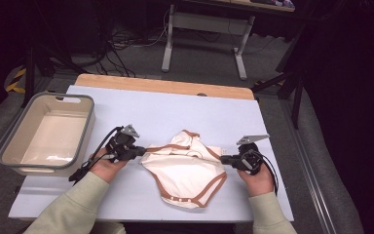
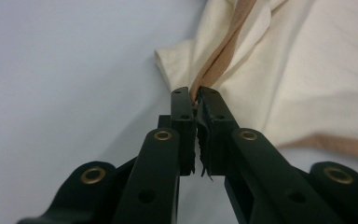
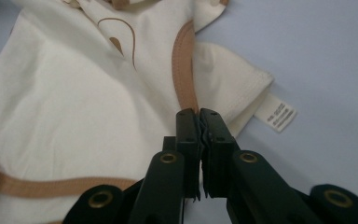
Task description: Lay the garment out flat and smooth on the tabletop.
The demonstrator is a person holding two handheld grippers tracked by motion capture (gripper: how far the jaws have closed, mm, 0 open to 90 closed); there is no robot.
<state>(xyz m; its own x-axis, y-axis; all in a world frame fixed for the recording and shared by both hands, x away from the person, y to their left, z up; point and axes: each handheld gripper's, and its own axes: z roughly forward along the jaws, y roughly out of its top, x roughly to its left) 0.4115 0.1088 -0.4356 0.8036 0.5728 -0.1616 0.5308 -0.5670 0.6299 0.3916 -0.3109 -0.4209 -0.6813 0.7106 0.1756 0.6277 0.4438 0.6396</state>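
Both clamped tight on the cream cotton baby bodysuit with tan trim: left gripper and right gripper pinch opposite edges, sleeves probably. Looks like spreading it flat; next, pull apart evenly.

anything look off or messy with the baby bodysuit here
The bodysuit isn't flat: its top edge is bunched and folded over, and a care label pokes out beside the right claw. No damage visible.

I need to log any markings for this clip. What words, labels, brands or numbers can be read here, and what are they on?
Care label sewn into the bodysuit: several lines of print, too small and blurred to read.
Brown line drawing on the bodysuit's front: a motif, not lettering.
Nothing readable on the bin or the table.
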